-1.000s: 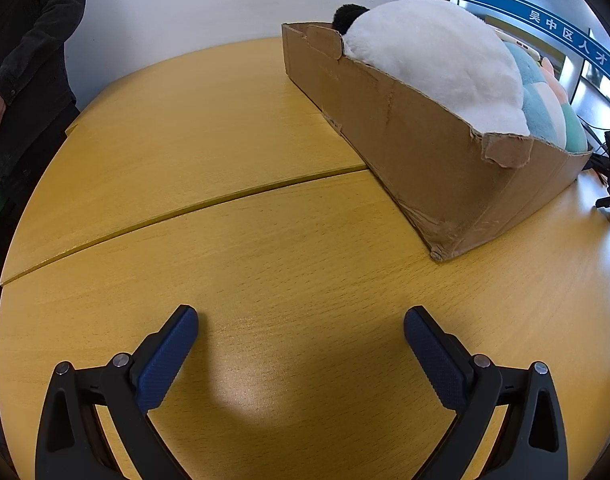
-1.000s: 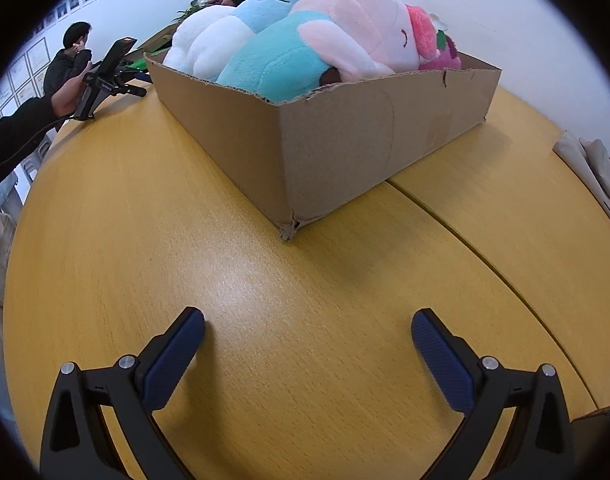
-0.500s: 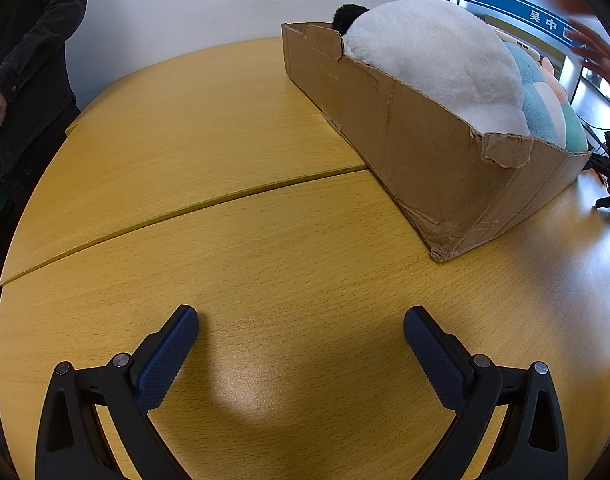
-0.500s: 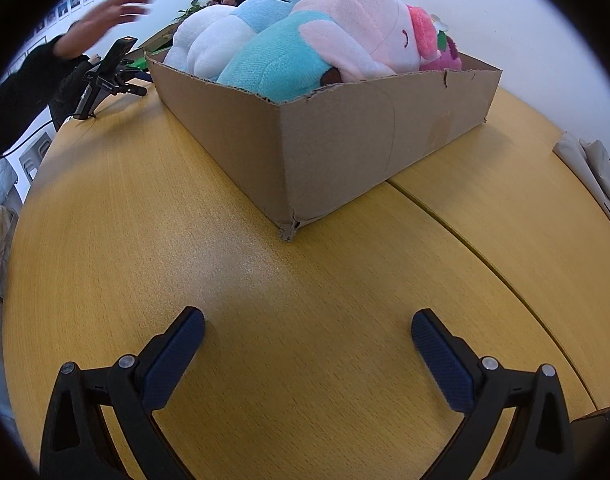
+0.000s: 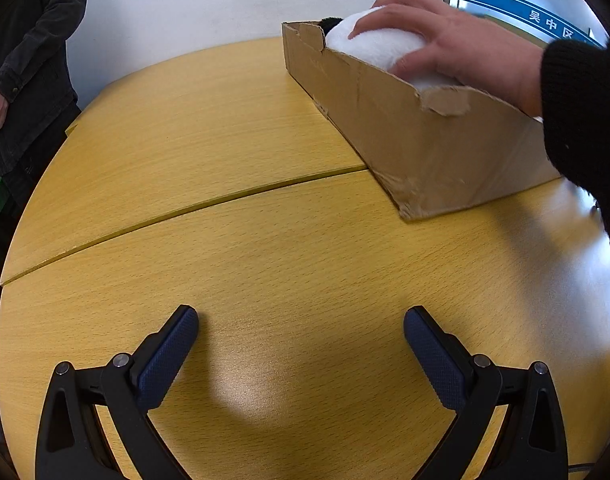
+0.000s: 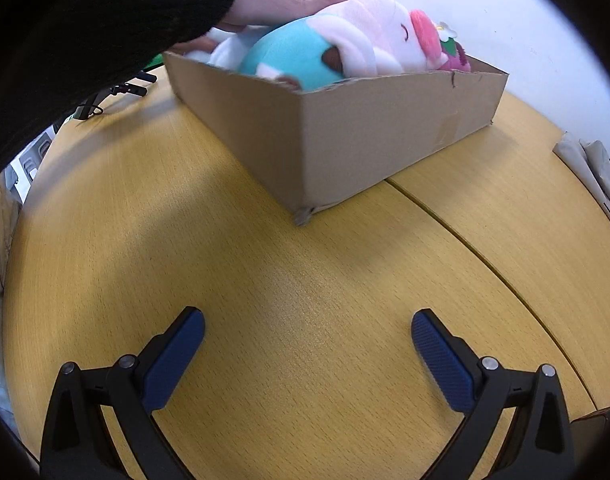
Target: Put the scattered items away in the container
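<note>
A cardboard box (image 5: 425, 136) stands on the yellow wooden table, also in the right wrist view (image 6: 365, 136). It holds plush toys: a white one (image 5: 377, 46), a teal one (image 6: 293, 56) and a pink pig (image 6: 381, 36). A bare hand (image 5: 453, 36) in a black sleeve rests on the white plush; it also shows in the right wrist view (image 6: 273, 4). My left gripper (image 5: 301, 344) is open and empty low over the table, well short of the box. My right gripper (image 6: 307, 344) is open and empty too.
A person in dark clothes (image 5: 25, 60) stands at the table's far left edge. A seam (image 5: 185, 212) crosses the tabletop. A phone stand (image 6: 117, 90) sits left of the box. Folded cloth (image 6: 589, 176) lies at the right edge.
A hand in a black sleeve has come in from the side and landed on the plush toys in the box. Both grippers have stayed where they were, open.
</note>
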A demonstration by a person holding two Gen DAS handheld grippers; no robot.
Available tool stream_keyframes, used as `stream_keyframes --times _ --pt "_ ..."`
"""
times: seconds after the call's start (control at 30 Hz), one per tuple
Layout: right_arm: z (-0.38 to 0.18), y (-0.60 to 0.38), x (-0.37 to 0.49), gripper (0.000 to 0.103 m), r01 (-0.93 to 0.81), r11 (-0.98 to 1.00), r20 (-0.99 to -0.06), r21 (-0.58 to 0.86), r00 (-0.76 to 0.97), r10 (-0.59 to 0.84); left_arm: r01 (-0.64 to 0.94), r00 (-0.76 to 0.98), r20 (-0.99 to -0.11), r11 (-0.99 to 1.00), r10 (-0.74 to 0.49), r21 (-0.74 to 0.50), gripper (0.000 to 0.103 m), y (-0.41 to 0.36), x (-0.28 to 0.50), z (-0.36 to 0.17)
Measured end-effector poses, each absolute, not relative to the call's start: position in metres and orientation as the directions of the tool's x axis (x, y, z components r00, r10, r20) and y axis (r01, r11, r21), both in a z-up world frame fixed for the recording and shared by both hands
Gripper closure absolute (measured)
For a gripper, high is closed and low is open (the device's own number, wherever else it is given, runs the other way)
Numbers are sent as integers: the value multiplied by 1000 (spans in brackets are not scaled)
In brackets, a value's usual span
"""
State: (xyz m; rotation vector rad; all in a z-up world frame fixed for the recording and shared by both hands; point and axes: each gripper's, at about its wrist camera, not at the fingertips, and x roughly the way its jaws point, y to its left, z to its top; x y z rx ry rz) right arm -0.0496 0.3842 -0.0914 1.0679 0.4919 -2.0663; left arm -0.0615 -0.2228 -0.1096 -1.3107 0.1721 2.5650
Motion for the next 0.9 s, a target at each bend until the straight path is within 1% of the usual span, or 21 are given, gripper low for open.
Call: stream_keyframes --times 0.9 --pt "-97 391 -55 0 763 -646 -813 -5 -379 -441 -272 -563 -809 -962 168 -11 0 -223 -58 -110"
